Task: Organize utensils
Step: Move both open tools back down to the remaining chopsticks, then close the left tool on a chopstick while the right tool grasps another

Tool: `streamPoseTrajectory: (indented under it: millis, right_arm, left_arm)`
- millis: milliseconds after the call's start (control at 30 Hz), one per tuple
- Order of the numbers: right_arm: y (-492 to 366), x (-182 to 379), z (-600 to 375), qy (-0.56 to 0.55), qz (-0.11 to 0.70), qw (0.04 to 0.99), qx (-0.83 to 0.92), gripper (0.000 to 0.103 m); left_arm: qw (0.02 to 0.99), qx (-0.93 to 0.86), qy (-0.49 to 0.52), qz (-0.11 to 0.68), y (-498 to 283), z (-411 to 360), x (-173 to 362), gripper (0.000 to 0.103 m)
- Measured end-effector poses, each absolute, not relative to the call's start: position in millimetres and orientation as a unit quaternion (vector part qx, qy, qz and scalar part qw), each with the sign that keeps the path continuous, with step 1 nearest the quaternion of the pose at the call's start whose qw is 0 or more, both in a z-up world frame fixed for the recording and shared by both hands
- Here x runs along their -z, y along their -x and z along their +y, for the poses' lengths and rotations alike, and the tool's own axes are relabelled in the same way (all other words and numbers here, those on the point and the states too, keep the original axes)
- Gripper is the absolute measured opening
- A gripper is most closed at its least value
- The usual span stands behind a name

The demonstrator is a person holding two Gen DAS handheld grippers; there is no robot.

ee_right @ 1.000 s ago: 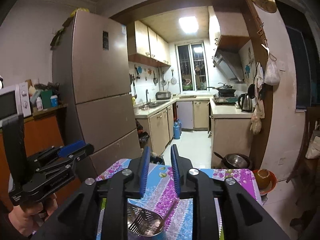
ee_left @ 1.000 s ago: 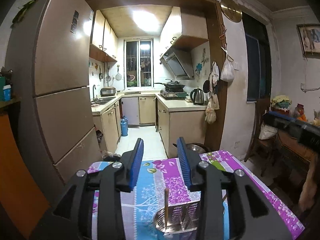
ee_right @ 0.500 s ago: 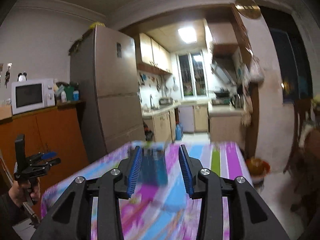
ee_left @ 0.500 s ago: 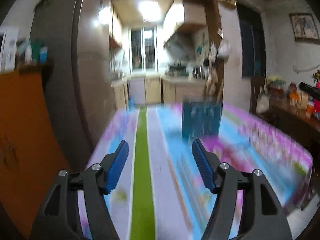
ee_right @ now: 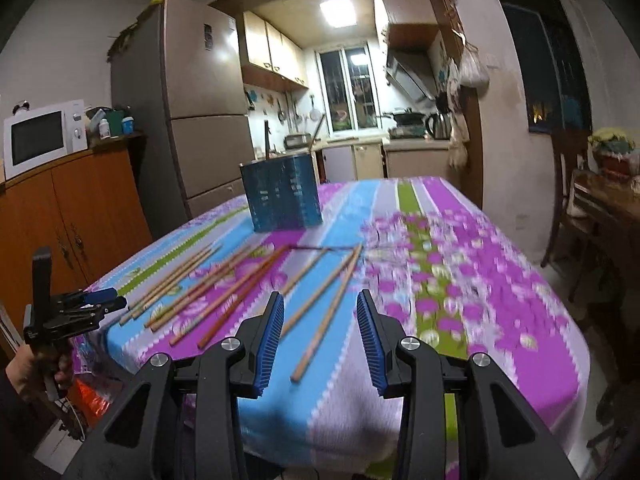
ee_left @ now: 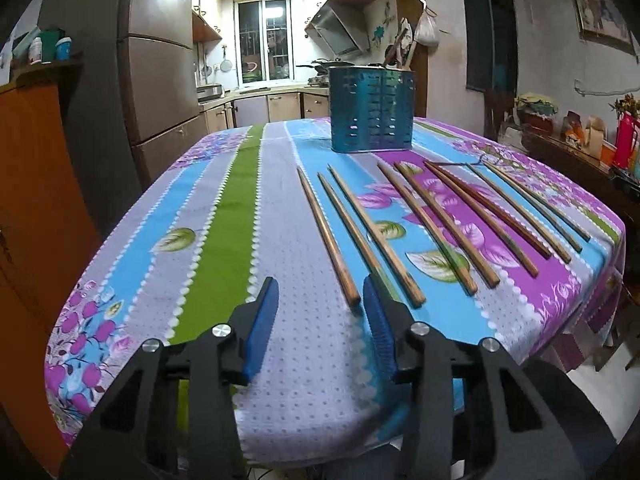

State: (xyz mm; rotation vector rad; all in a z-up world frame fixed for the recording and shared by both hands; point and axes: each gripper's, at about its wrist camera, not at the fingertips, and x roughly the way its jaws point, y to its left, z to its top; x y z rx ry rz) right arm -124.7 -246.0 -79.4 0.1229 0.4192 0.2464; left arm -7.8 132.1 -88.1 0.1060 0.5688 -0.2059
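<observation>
Chopsticks (ee_left: 404,232) are lying loose toward 1 o'clock, short of the blue holder (ee_left: 371,110), while you are hovering both left gripper (ee_left: 318,312) and right gripper (ee_right: 320,326) spread and empty, risking rolling sticks off the table.

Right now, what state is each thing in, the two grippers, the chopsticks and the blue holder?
Left gripper: open, empty, low over the near table edge.
Right gripper: open, empty, above the cloth.
Chopsticks: lying flat on the tablecloth, spread out loose, none picked up.
Blue holder: upright at the far side of the table, a couple of handles sticking out of its top.
Tablecloth: spread flat over the table.
</observation>
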Motion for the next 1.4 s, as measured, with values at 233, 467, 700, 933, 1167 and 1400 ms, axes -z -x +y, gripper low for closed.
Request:
streamPoseTrajectory:
  millis: [233, 467, 700, 933, 1167, 1400]
  right_arm:
    - [131, 96, -229, -0.026, 0.219, 0.967, -0.124, 0.035]
    - [127, 122, -222, -0.016, 0.245, 0.964, -0.105, 0.027]
    - [119, 124, -210, -0.022, 0.231, 0.966, -0.111, 0.027]
    - [113, 132, -203, -0.014, 0.229, 0.97, -0.081, 0.017]
    - [114, 136, -200, -0.01, 0.217, 0.974, -0.06, 0.011]
    - [112, 136, -202, -0.015, 0.212, 0.975, -0.058, 0.011]
  left_arm:
    - [0.952, 0.112, -0.065, 0.277, 8, 126, 96, 0.027]
    - [0.958, 0.103, -0.062, 0.26, 10, 126, 100, 0.021]
    - [0.961, 0.093, -0.066, 0.253, 9, 120, 101, 0.021]
    - [0.965, 0.082, -0.067, 0.241, 9, 116, 103, 0.02]
    - [0.969, 0.073, -0.071, 0.227, 15, 111, 107, 0.014]
    - [0.97, 0.067, -0.077, 0.22, 19, 110, 107, 0.014]
